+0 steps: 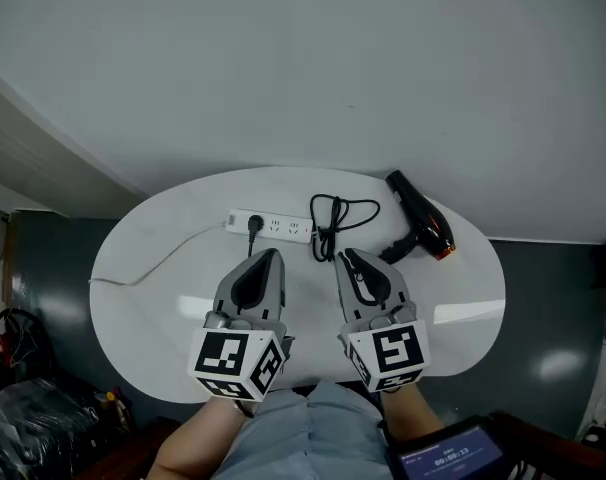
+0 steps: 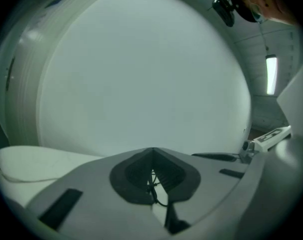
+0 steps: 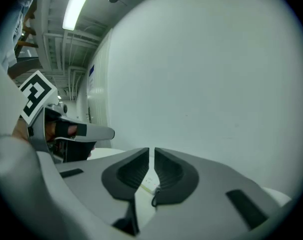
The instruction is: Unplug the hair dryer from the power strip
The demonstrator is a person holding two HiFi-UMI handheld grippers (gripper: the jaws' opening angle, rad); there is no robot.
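In the head view a white power strip (image 1: 273, 226) lies across the middle of the white oval table (image 1: 163, 298). A black plug (image 1: 253, 224) sits in its left end. A bundled black cord (image 1: 333, 225) lies at the strip's right end, and the black hair dryer (image 1: 421, 230) with an orange band lies further right. My left gripper (image 1: 271, 255) (image 2: 151, 151) hangs above the table just short of the strip, its jaws shut on nothing. My right gripper (image 1: 343, 256) (image 3: 152, 151) hangs beside it near the cord, its jaws together with a thin slit between them and nothing held.
The strip's white lead (image 1: 153, 268) trails off the table's left edge. A plain white wall (image 1: 333, 68) rises behind the table. Dark floor surrounds it, with clutter (image 1: 23, 368) at lower left and a small screen (image 1: 448, 458) at lower right.
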